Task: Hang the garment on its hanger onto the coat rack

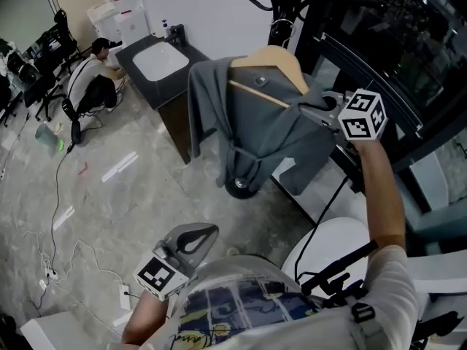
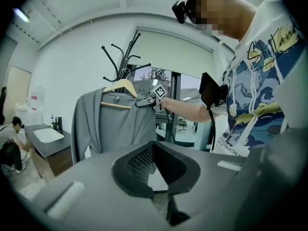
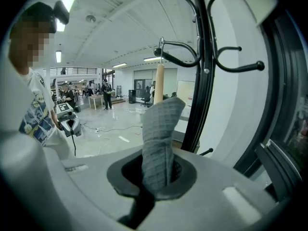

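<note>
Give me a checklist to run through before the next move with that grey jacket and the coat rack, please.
1. Right gripper holds the grey garment: ok, its jaws are shut on a fold of the fabric.
2. Garment sits on the wooden hanger: ok, it is draped over it.
3. Hanger's metal hook is seated on a prong of the coat rack: cannot tell; it is close to the pole.
4. Left gripper is free to help: ok, it is held low, with jaws apart and empty.
5. Crouching person by the sink is out of the way: ok, off to the side.
</note>
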### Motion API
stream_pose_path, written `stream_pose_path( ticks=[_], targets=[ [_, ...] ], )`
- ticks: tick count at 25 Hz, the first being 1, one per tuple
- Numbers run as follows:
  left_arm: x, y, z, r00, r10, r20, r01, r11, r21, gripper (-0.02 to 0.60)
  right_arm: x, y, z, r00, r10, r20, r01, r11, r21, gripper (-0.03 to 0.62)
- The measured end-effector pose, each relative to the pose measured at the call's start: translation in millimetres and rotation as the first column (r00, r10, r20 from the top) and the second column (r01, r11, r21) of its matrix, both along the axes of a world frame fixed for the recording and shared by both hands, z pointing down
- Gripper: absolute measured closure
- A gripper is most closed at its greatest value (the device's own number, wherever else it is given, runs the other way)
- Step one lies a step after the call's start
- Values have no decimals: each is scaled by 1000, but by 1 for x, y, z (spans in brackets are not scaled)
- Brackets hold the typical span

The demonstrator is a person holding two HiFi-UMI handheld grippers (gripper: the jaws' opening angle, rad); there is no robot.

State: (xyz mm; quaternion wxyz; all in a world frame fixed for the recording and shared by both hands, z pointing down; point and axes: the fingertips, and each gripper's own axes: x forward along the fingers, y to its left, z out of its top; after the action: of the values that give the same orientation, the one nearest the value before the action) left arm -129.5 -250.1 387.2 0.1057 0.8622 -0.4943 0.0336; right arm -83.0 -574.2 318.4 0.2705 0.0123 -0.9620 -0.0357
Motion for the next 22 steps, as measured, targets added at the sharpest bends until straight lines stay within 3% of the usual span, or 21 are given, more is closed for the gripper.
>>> stream_pose_path(
  ticks=[14, 22],
  targets=[
    [-10, -11, 10, 1000, -25, -5, 24, 999, -41, 580, -12, -52, 44, 999, 23, -23, -24, 999, -32, 583],
    [-11, -13, 10, 1000, -17, -5, 17, 999, -36, 580, -19, -56, 46, 1000, 7, -6, -7, 1000, 1, 580]
  ],
)
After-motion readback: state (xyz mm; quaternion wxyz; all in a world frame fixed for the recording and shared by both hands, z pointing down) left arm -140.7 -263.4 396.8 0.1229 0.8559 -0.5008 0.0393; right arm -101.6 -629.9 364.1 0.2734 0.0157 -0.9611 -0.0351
